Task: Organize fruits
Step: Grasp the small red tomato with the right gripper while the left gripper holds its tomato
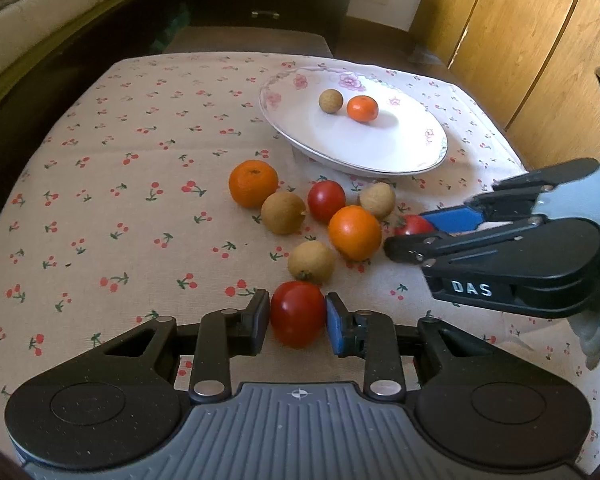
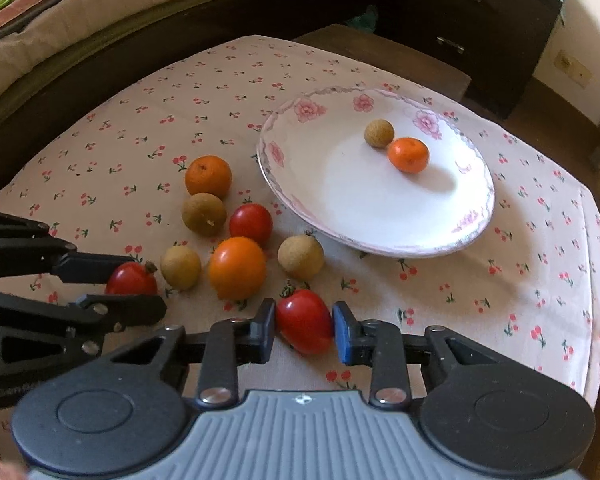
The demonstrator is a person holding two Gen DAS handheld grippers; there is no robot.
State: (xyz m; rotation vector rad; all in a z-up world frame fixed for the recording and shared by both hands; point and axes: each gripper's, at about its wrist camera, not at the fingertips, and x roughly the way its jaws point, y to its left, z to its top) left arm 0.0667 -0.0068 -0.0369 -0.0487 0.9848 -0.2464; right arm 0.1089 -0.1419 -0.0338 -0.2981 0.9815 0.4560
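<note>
Fruit lies loose on the cherry-print cloth, just beside the plate, which holds one orange and one longan. Both grippers angle down at the near edge of the cluster. Left gripper is clamped on a tomato; right gripper pinches another tomato. Between them sit two oranges, three longans and a third tomato, crowding the way to the plate. Cloth is bare to the left.

From my right wrist view, the plate sits at two o'clock of the loose fruit cluster; two fruits lie on it.
</note>
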